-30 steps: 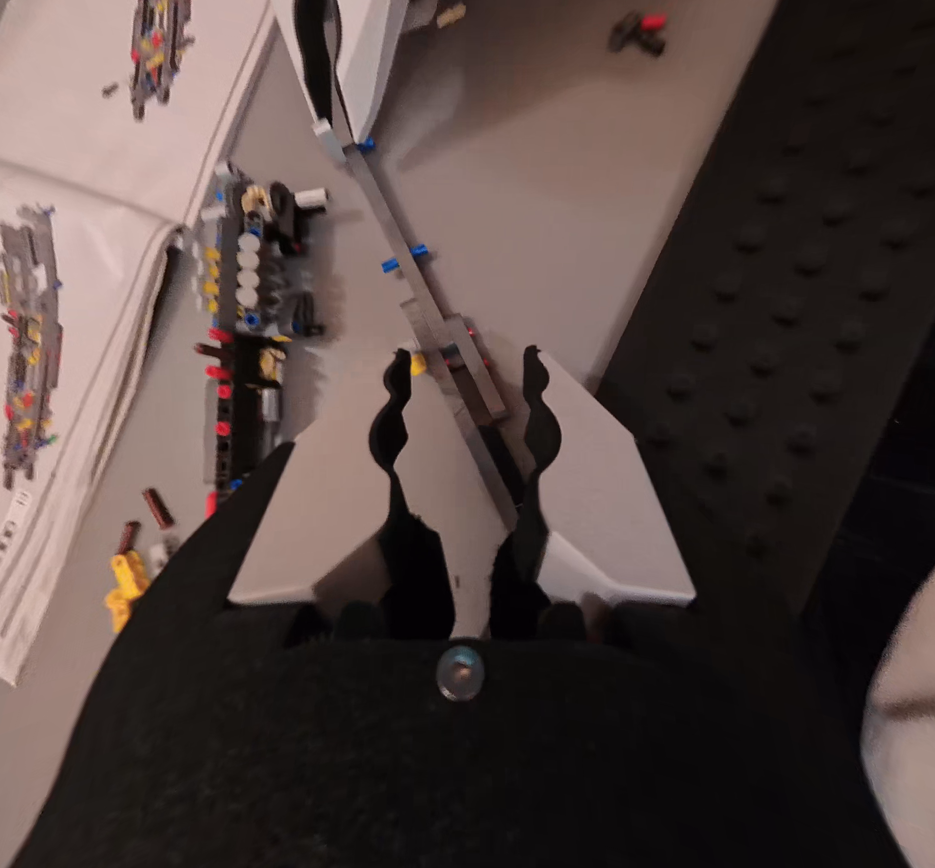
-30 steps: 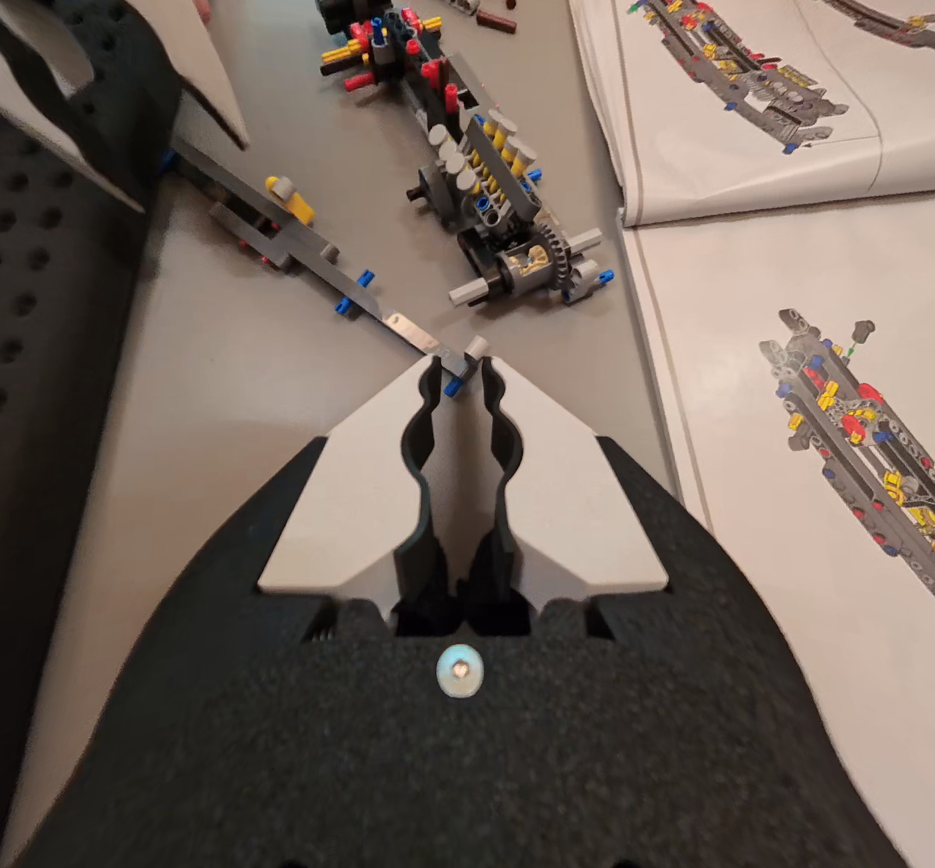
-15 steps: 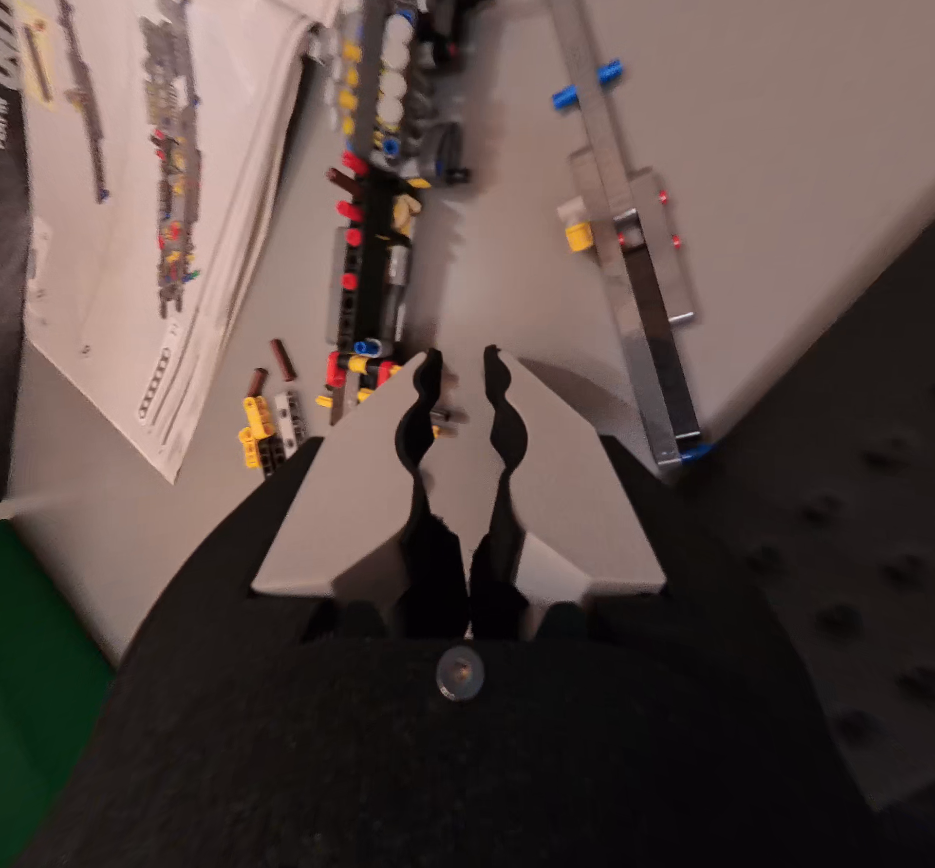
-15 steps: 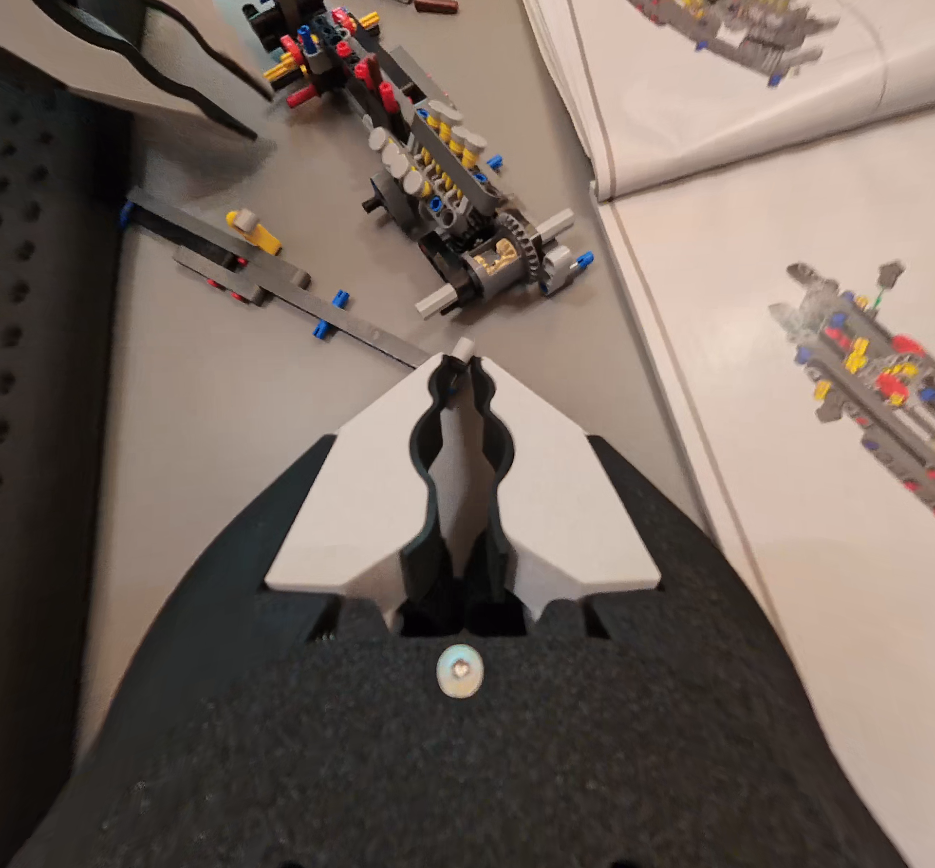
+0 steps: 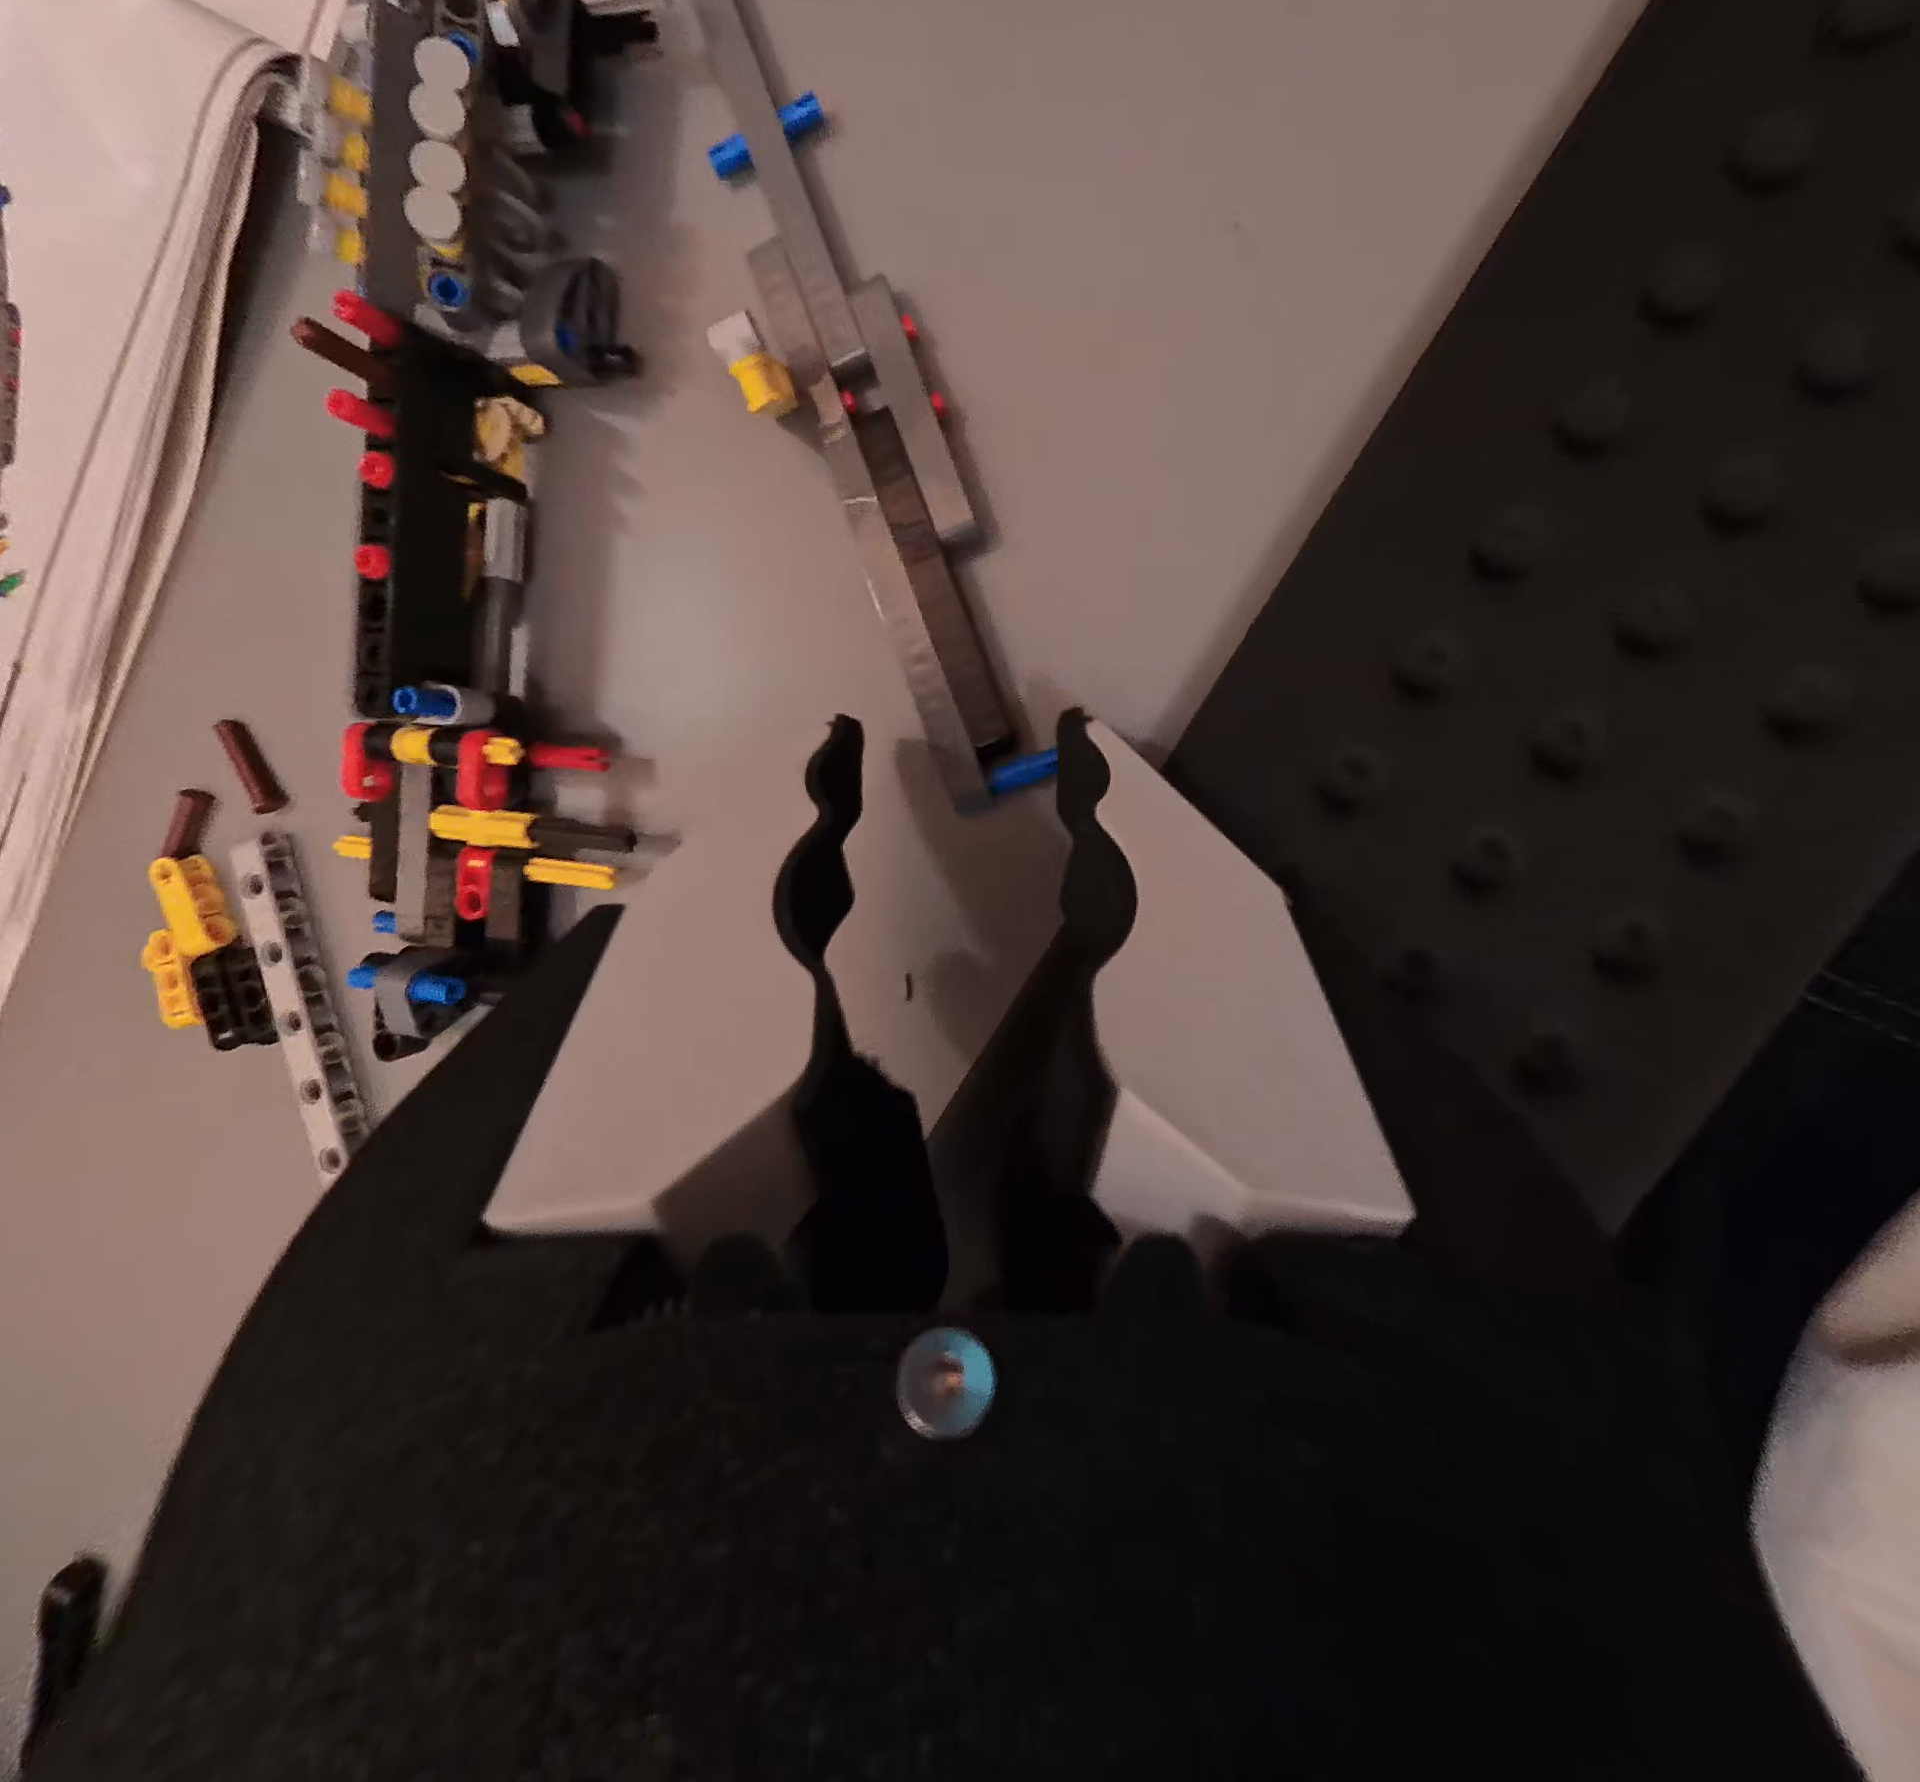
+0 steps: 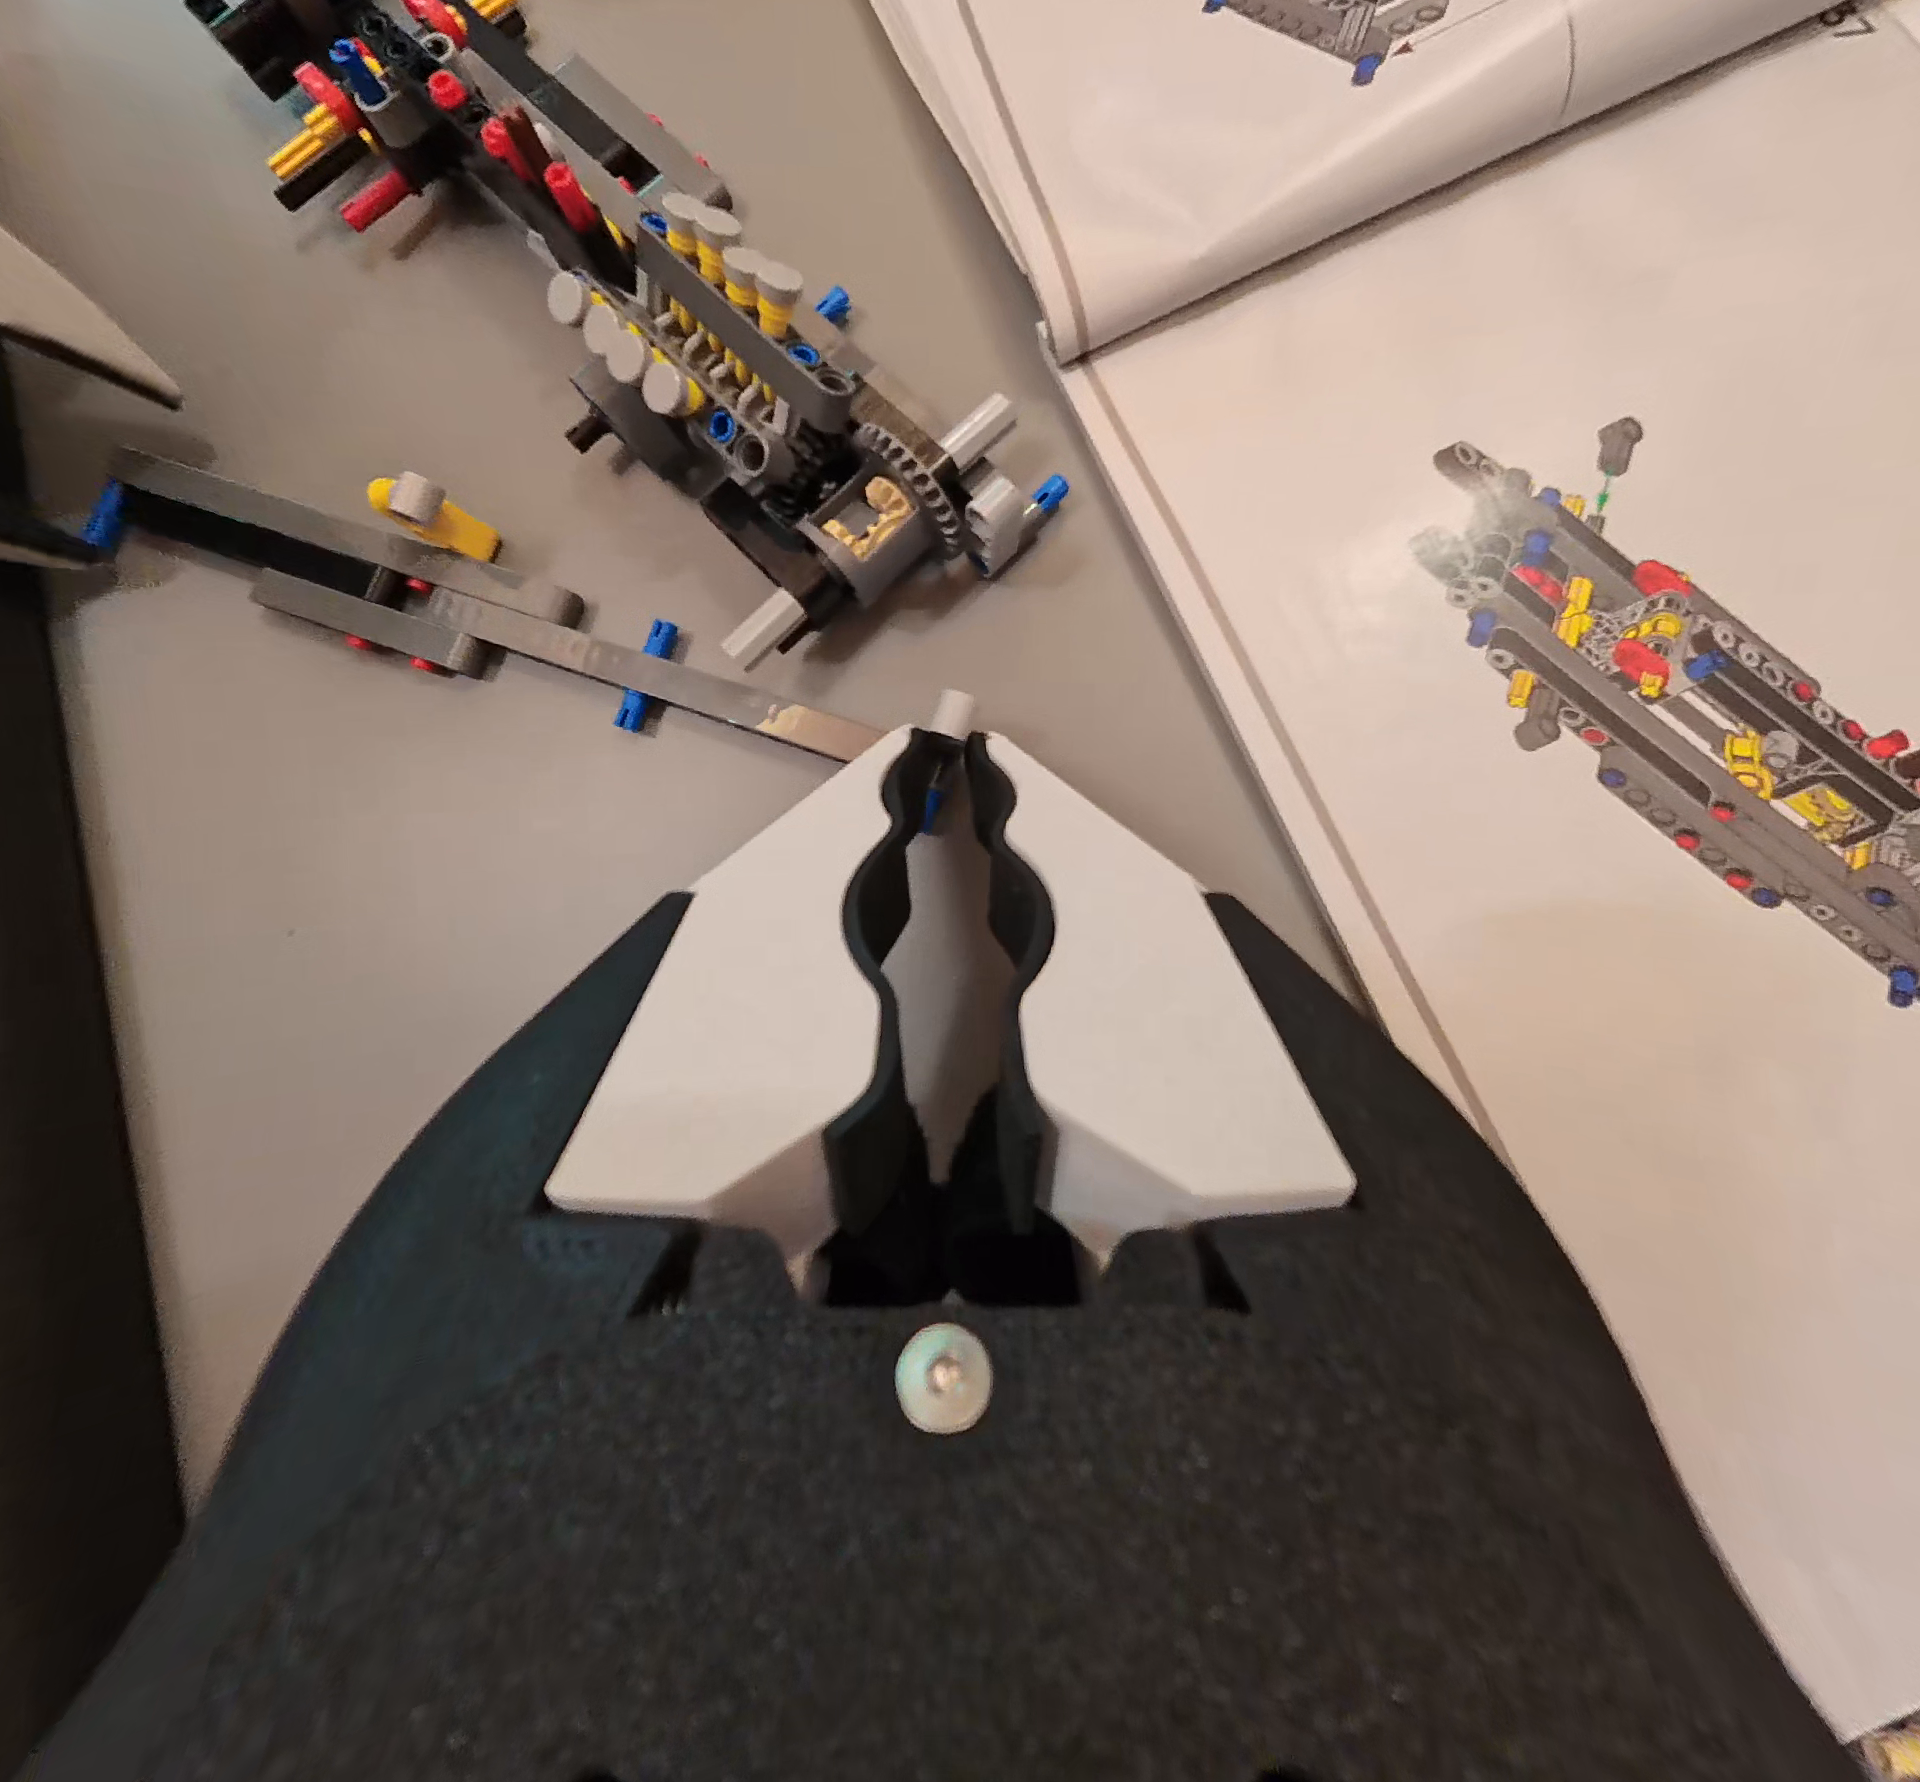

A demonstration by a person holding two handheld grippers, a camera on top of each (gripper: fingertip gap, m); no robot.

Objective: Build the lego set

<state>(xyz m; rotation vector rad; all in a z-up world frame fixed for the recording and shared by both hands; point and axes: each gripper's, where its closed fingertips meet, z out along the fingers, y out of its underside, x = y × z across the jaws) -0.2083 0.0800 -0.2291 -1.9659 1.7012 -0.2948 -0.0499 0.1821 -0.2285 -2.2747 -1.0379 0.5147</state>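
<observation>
- Two grippers in use. Right gripper (image 6: 948,745): jaws nearly closed, pinching the near end of the long gray beam (image 6: 717,693) at the fingertips; a light gray pin (image 6: 952,714) stands up just past the tips and a blue pin (image 6: 932,802) shows between them.
- Left gripper (image 5: 956,735): jaws spread wide, gripping nothing. The opposite beam end (image 5: 961,693) lies between the tips, and its blue end pin (image 5: 1023,768) is at or touching the right fingertip; contact unclear because of blur.
- Beam lies flat on the gray table (image 6: 343,880). One pair of blue pins (image 6: 644,674) crosses it mid-length; a short gray beam (image 6: 364,615) with red pins sits alongside; one yellow-and-gray piece (image 6: 431,517) is just beside it.
- Black studded mat (image 5: 1621,589) borders the table next to the left gripper.
- Beyond the beam: one large chassis build (image 6: 665,350) with gray cylinder tops (four visible in the left view), a gear, and red, yellow and blue pins.
- Loose parts past the chassis: one light gray holed beam (image 5: 301,994), two brown pins (image 5: 249,766), a yellow-and-black connector cluster (image 5: 197,943).
- Open instruction booklet (image 6: 1558,589) on the far side of the chassis, two printed pages showing.
</observation>
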